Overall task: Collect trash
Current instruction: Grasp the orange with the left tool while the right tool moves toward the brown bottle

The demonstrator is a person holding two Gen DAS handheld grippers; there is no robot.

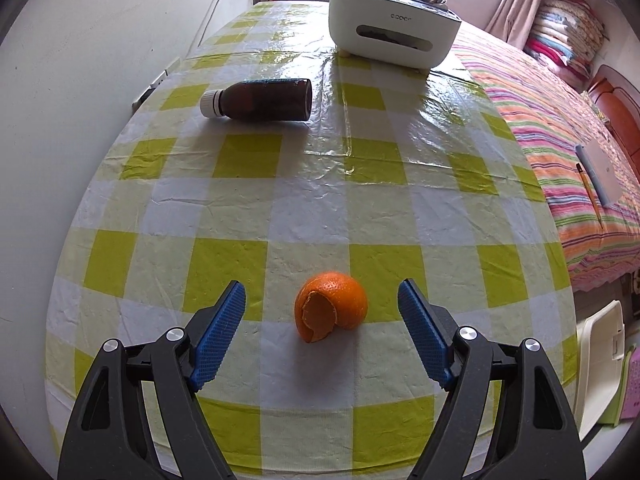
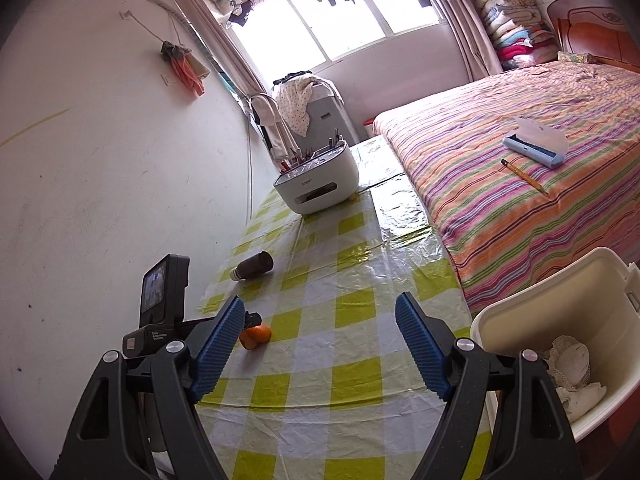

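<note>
My left gripper (image 1: 322, 316) is spread wide with the orange peel (image 1: 331, 306) on the checked tablecloth (image 1: 248, 172) dead ahead between its fingers, way closer than my equally open, empty right gripper (image 2: 320, 334).

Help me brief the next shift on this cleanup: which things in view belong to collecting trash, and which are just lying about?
Belongs to the job:
orange peel, between the open left gripper fingers
brown bottle, lying on its side
white bin beside the table, already holding crumpled paper

Just lying about:
white organizer with pens
pencil and blue case on the bed
right gripper, open, idle
</note>
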